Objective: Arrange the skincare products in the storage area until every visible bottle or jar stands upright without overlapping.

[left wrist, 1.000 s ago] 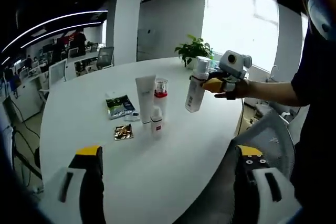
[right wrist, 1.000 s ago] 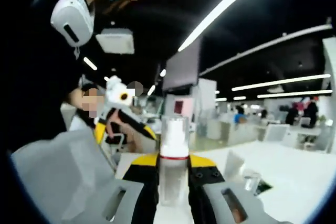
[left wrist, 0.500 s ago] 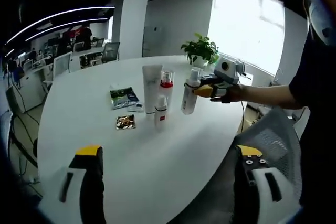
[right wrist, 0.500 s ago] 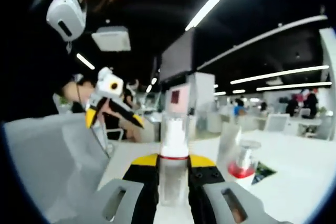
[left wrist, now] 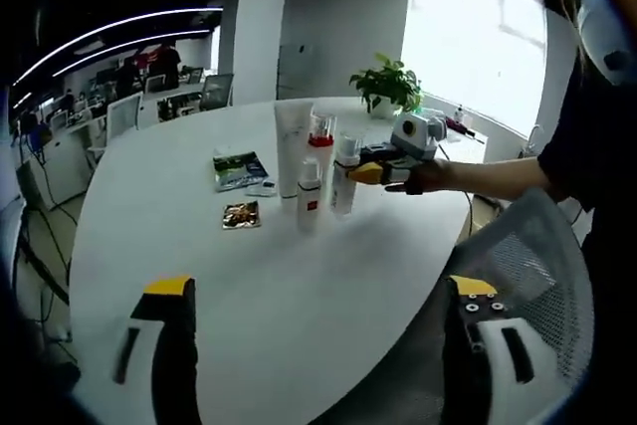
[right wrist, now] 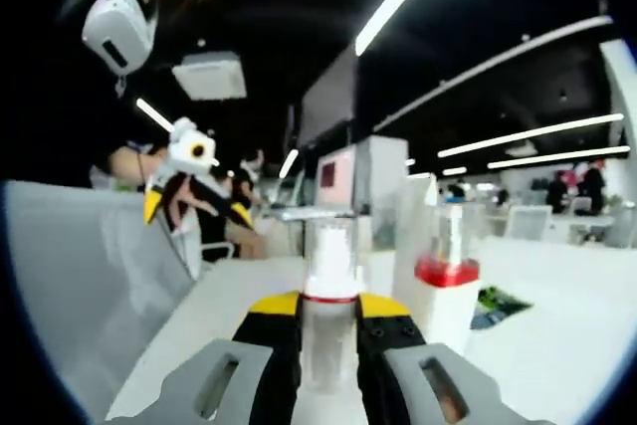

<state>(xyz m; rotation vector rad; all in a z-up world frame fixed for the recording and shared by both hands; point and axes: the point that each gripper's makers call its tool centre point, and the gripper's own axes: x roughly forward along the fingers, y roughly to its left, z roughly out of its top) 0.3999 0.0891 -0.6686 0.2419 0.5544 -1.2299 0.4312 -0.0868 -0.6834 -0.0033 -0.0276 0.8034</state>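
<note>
Across the left gripper view, the white tabletop (left wrist: 179,236) carries an upright cluster: a white tube (left wrist: 294,146), a red-collared bottle (left wrist: 319,151), a small bottle (left wrist: 310,201). The right gripper (left wrist: 348,174) holds a spray bottle (left wrist: 344,176) beside them. Left gripper (left wrist: 320,345) fingers gape wide, empty. From the right gripper view, fingers clamp the spray bottle (right wrist: 327,311); the tube (right wrist: 414,236) stands just beyond.

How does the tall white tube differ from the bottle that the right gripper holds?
The white tube is opaque, wider and taller, standing free on the table. The clear bottle is see-through and slimmer, with a red band, clamped in the right gripper. Both are upright.
</note>
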